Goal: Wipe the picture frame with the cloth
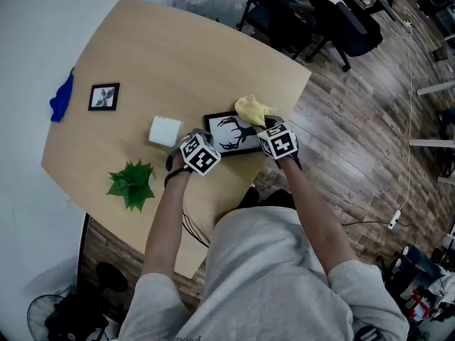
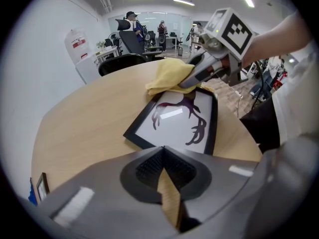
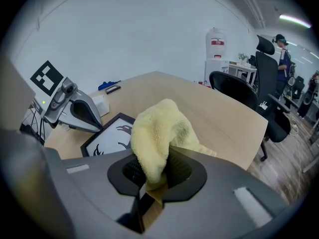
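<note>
A black picture frame (image 1: 233, 135) with an antler print lies flat near the table's front right edge; it also shows as the frame (image 2: 174, 121) and frame (image 3: 110, 139). My right gripper (image 1: 269, 123) is shut on a yellow cloth (image 1: 252, 109), and the bunched cloth (image 3: 157, 131) rests over the frame's far right corner. The cloth (image 2: 169, 77) hangs from that gripper in the left gripper view. My left gripper (image 1: 201, 139) is shut with nothing between its jaws, its tips (image 2: 162, 151) at the frame's near left edge.
A white box (image 1: 165, 131) stands just left of the frame. A small framed picture (image 1: 104, 96), a blue cloth (image 1: 62, 99) and a green plant (image 1: 131, 183) sit further left. Office chairs (image 1: 334, 16) stand beyond the table's (image 1: 178, 55) far edge.
</note>
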